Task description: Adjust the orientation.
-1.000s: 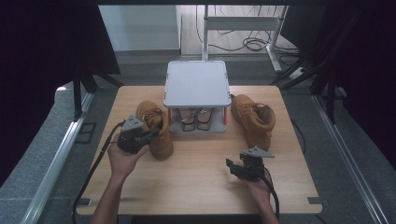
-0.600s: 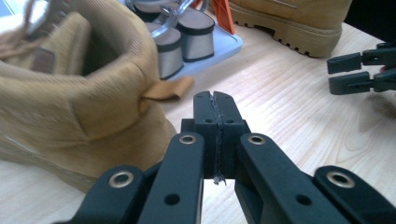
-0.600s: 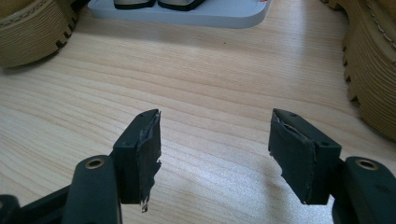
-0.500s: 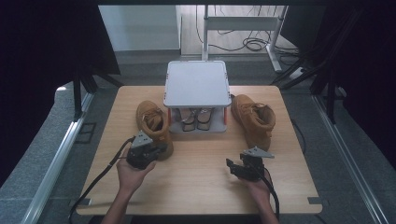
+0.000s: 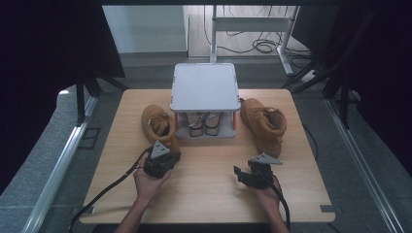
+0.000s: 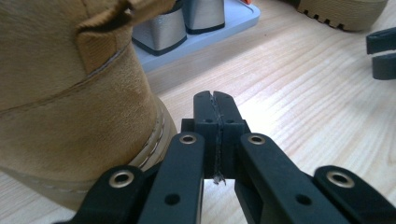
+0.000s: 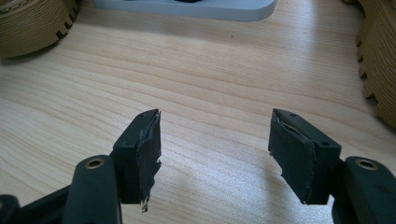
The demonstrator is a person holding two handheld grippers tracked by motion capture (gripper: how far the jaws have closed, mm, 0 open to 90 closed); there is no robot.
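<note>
Your left boot [image 5: 159, 126], left of centre, lies lengthwise up the frame, toe toward its top, heel just above your left gripper [image 5: 160, 161], whose jaws are pressed together on nothing.

This looks like a lab or test room set up for recording. A plain wooden worktop [image 5: 204, 194] stands on a grey carpeted floor [image 5: 43, 160], flanked by black curtains [image 5: 48, 43] at the left and right of the frame. At the upper middle, loose cables [image 5: 252, 46] lie under a metal-legged desk [image 5: 252, 24], probably office furniture, though it is dim there.
</note>
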